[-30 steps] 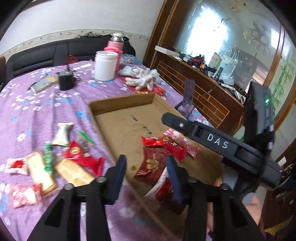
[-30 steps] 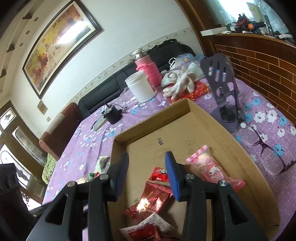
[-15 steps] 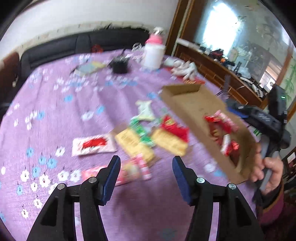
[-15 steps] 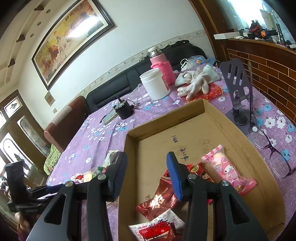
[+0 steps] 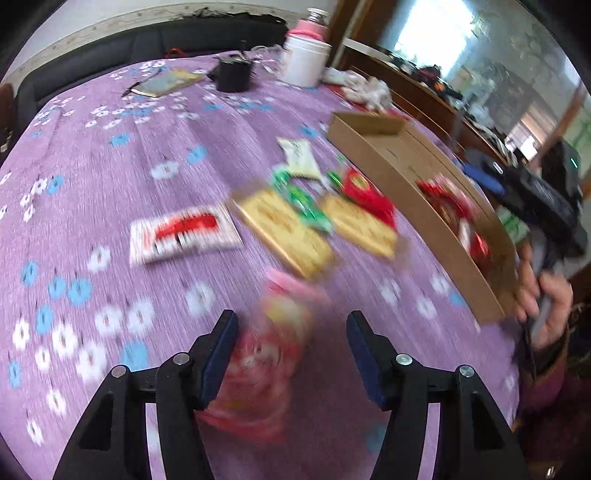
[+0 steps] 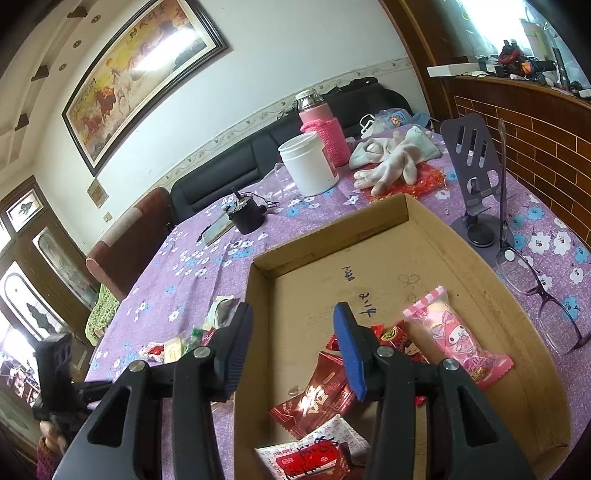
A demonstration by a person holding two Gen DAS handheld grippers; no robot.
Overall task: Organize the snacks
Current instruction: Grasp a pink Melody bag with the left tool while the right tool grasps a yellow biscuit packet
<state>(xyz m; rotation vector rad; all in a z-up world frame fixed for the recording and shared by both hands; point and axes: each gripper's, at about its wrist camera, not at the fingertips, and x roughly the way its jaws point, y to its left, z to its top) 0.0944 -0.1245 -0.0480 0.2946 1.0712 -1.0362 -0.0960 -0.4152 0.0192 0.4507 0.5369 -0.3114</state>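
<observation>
Directly between the wide-open, empty left gripper fingers lies a blurred pink snack packet, long axis pointing ahead.

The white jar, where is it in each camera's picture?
Left wrist: white jar at the top, right of centre, on the table's far side.
Right wrist: jar just above centre, beyond the cardboard box.
Shared landmark: the pink flask beside it.

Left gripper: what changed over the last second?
The left gripper swung from over the cardboard tray to the loose snacks on the tablecloth, jaws open around a pink snack packet, not gripping. The right gripper stayed open over the tray; its snacks unmoved.
</observation>
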